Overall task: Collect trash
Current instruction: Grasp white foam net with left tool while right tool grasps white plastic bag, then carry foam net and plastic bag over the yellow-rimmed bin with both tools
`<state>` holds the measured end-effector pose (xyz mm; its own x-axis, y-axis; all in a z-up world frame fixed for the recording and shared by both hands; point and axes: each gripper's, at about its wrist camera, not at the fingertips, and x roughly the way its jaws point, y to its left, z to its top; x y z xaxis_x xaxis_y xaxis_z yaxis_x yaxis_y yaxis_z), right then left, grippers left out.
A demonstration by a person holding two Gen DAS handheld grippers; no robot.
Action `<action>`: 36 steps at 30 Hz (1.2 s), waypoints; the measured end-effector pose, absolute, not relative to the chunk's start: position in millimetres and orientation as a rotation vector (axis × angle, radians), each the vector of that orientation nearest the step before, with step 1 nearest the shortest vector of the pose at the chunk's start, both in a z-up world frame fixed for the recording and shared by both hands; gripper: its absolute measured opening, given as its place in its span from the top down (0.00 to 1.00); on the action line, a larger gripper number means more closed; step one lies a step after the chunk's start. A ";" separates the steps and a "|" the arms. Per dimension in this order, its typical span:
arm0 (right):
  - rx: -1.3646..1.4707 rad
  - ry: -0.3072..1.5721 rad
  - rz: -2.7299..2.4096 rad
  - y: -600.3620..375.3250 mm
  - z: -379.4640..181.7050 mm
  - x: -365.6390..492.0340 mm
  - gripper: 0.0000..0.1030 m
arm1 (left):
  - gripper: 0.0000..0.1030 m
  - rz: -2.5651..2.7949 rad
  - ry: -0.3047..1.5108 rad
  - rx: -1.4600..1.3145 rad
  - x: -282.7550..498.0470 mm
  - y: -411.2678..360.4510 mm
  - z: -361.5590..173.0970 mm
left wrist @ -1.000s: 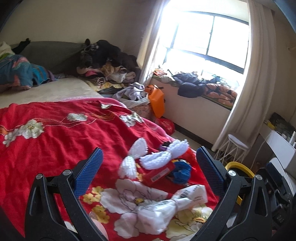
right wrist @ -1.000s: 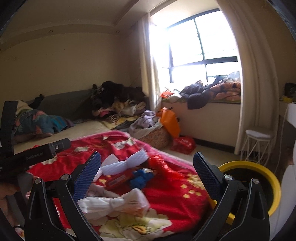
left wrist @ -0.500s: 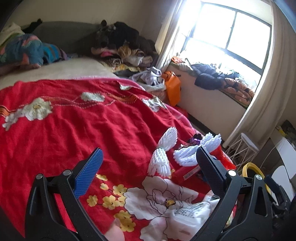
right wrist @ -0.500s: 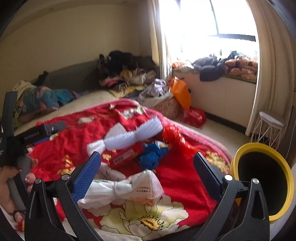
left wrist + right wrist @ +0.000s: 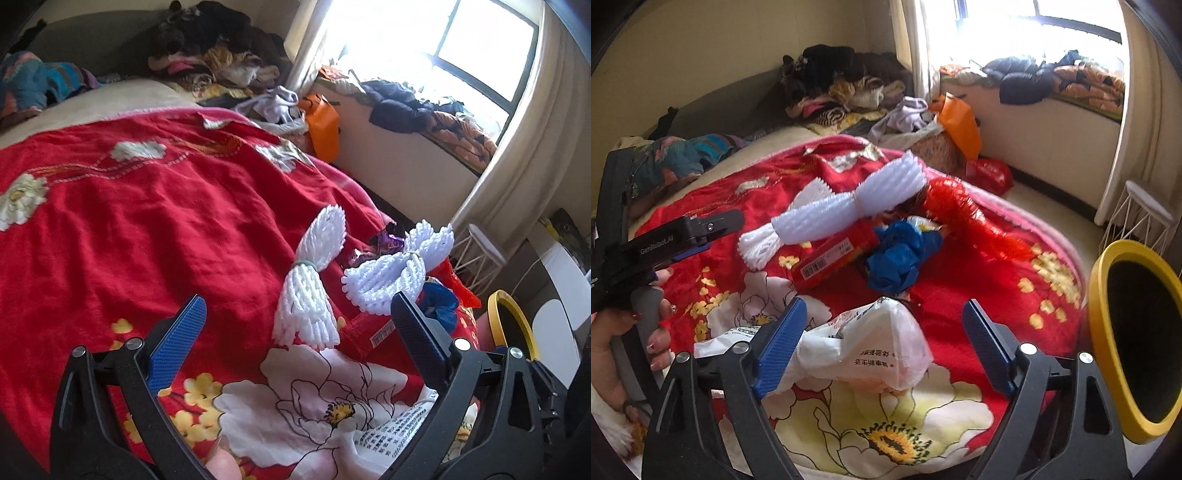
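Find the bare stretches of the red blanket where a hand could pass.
Free: the red blanket left of the white foam nets, toward the beige mattress. Crowded: the nets, red box, blue bag and white plastic bag cluster near the yellow bin.

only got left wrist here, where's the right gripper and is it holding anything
Observer: The right gripper is open and holds nothing. The white plastic bag lies between its fingers on the red blanket.
Operator: how near is the bin, i just see a bit of yellow
Observer: The yellow-rimmed bin stands just right of that gripper, beside the bed, with its dark mouth fully in view.
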<state>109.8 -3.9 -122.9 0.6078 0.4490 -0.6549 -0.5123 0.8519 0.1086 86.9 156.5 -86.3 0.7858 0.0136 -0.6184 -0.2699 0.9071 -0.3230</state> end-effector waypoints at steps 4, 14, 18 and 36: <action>-0.080 0.774 0.567 -2.4 -132.8 113.9 0.27 | 0.22 0.135 0.684 -0.446 96.4 159.1 -97.7; -0.029 0.817 0.583 -10.9 -139.5 118.2 0.51 | 0.63 0.112 0.740 -0.514 108.5 163.6 -114.6; -0.030 0.819 0.602 -14.8 -140.1 115.1 0.59 | 0.83 0.097 0.740 -0.500 107.7 159.9 -113.5; 0.067 0.709 0.635 -39.6 -103.0 98.2 0.72 | 0.89 0.096 0.556 -0.439 73.0 153.9 -52.9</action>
<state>98.2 -39.6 -103.0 0.5804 0.5650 -0.5864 -0.5207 0.8112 0.2662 73.0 153.9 -52.9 0.8475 -0.0288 -0.5300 -0.2048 0.9034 -0.3767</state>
